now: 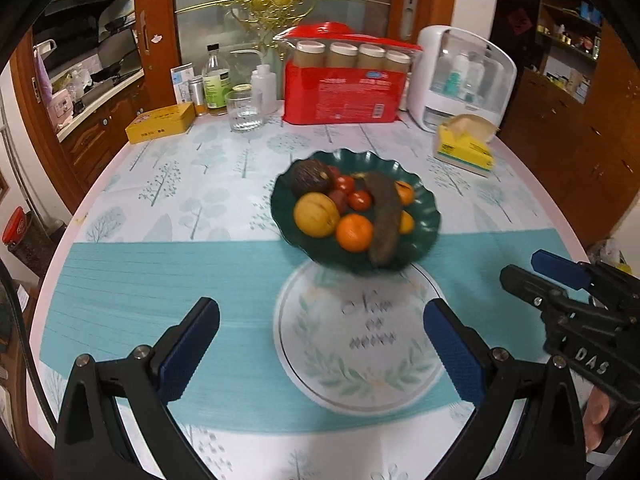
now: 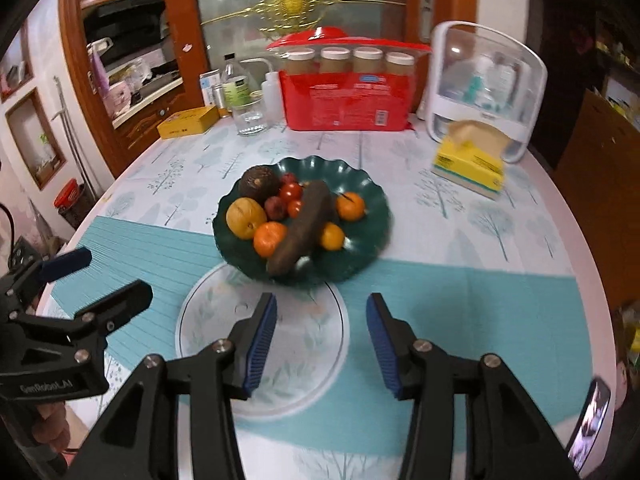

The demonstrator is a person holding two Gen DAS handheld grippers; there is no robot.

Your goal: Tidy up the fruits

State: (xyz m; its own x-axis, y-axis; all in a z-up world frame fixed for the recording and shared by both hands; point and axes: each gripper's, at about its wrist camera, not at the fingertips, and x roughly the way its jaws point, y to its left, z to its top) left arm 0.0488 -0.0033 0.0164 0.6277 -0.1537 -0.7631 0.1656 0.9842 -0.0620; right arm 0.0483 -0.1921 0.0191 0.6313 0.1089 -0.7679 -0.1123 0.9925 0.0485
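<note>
Crowding kitchen tablecloth (image 1: 160, 184): fruit bowl (image 1: 416, 258), empty plate (image 1: 320, 396); both grippers (image 1: 320, 356) (image 2: 322, 344) agape, empty.

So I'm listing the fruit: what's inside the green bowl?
The green bowl holds oranges, small tomatoes, a yellow fruit, a dark round fruit and a long brown one. Anything beneath is hidden.

Round table (image 1: 132, 184) in a tree-print cloth.
On it: green fruit bowl (image 1: 420, 240), white plate (image 1: 356, 344), yellow tin (image 1: 160, 122), tissue box (image 1: 466, 148).

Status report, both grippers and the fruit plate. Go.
Left gripper open, empty. Right gripper open, empty. Fruit piled on green plate, untouched. Nothing in the way.
</note>
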